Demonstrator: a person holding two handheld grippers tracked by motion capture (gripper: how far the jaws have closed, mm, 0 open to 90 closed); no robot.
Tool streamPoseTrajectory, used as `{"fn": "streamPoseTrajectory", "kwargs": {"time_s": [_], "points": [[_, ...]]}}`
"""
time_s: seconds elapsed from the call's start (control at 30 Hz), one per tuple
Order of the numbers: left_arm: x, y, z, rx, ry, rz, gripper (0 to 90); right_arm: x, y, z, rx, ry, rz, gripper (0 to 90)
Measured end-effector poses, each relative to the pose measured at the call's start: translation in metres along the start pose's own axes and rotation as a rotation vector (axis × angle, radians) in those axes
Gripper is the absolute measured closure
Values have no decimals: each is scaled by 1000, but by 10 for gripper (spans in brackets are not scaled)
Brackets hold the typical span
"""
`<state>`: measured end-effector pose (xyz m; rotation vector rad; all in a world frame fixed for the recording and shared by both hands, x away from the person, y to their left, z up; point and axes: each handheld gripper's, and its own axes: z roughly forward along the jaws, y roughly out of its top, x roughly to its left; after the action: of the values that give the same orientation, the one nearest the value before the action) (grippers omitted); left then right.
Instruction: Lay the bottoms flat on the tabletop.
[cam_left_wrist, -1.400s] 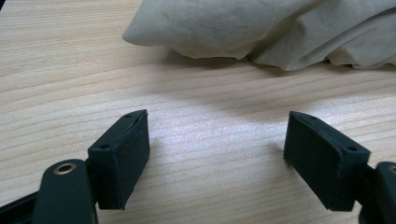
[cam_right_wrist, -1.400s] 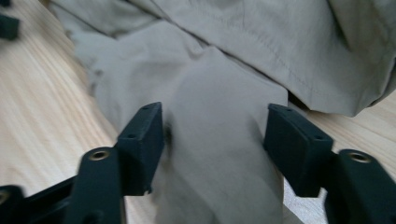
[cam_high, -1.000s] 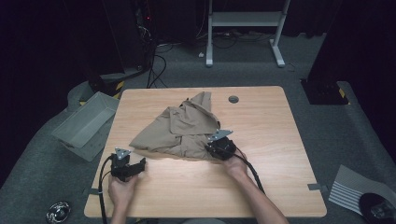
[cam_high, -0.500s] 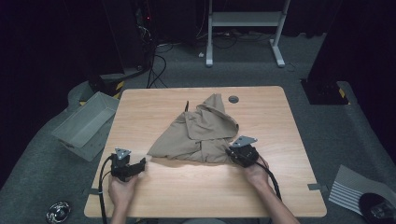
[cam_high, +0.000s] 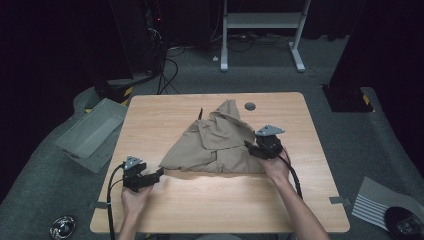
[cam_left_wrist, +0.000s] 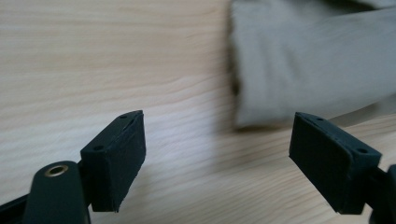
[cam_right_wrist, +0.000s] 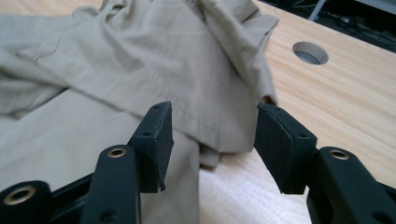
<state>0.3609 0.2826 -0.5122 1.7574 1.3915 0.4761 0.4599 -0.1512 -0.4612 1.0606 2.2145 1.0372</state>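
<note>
L gripper (cam_high: 159, 174): held low at near-left of table (cam_high: 150, 120), jaws wide apart, nothing betw. them; aimed at garment's near-left corner, prob. staged for a pinch there.
L gripper view: near-left corner of cloth (cam_left_wrist: 299, 60) seen just ahead of jaws, flat on wood, not yet touched.
Khaki garment (cam_high: 215, 145): spread mid-table, rumpled; wide along near edge, narrowing to a bunched peak at far end. Flap is folded over from right, so a fold seems in progress.
R gripper (cam_high: 248, 146): held at garment's right edge, jaws apart and just been opening; cloth lies ahead of and below them, not pinched. Judged: flap let go after being laid over.
Round hole (cam_high: 250, 106): in table, just beyond peak, apart from cloth.
Grey bin (cam_high: 90, 132): on floor, left of table, unused.
</note>
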Motion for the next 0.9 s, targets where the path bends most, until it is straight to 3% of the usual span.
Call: {"fn": "streamPoseTrajectory", "kwargs": {"time_s": [0.1, 0.2, 0.3, 0.37, 0.47, 0.53, 0.67, 0.9], "points": [[-10, 12, 4, 5, -22, 43, 186, -3, 2, 7, 17, -35, 15, 441], [-20, 22, 14, 14, -43, 71, 190, -11, -1, 19, 68, -61, 43, 430], [-32, 28, 25, 33, -58, 110, 197, -19, -1, 28, 83, -70, 81, 444], [-45, 32, 29, 28, -81, 142, 209, -22, 1, 32, 84, -71, 93, 474], [-60, 37, 36, 38, -106, 180, 212, -23, 2, 36, 68, -67, 91, 589], [-67, 38, 43, 47, -101, 205, 215, -23, 0, 39, 80, -66, 85, 681], [-68, 32, 62, 112, -74, 209, 240, -23, -2, 39, 87, -53, 60, 849], [-76, 27, 69, 117, -18, 264, 252, -13, 2, 21, 34, 9, 4, 890]]}}
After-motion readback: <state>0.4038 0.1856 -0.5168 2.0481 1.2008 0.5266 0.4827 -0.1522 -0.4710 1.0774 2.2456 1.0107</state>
